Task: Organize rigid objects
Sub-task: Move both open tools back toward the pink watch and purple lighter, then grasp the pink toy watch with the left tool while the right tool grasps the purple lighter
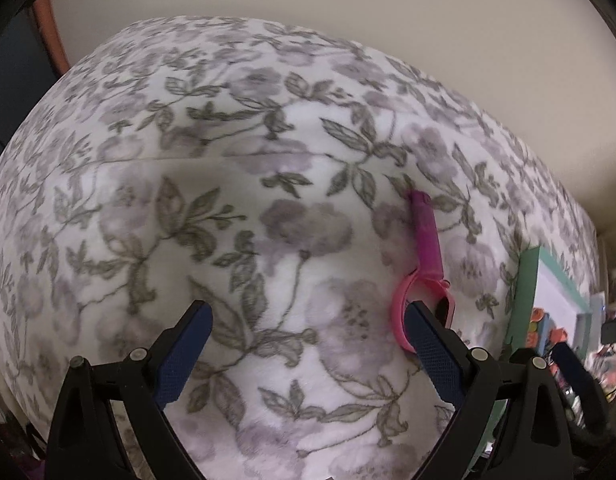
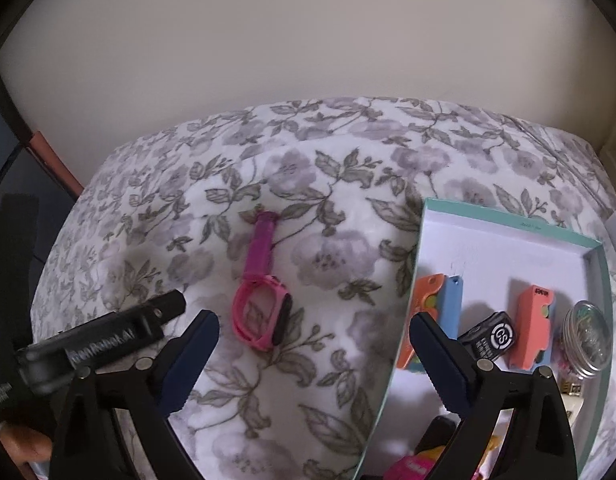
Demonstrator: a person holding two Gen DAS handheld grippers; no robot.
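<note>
Pink watch lies alone on the floral blanket, strap stretched away from the cameras, face end nearest, well left of the teal-rimmed box — looks like the last loose item, so likely the next thing to go in. Box sits open on the blanket at right and already holds small rigid stuff: an orange-and-blue block, a black cube with a round logo, a coral block, a round clear container, more bits near the bottom edge that can't be identified. Sorting seems mostly done, judging by that. Left gripper has its jaws spread wide, nothing between them, hanging low over the blanket; in its own view the watch sits just off the right finger, partly behind it, contact unclear. Probably lining up for the pick, needs a shift right to center the band. Right gripper also spread, empty, straddling the gap between watch and box edge. Soft blanket may let the watch sink or slide when the jaws come together.
</note>
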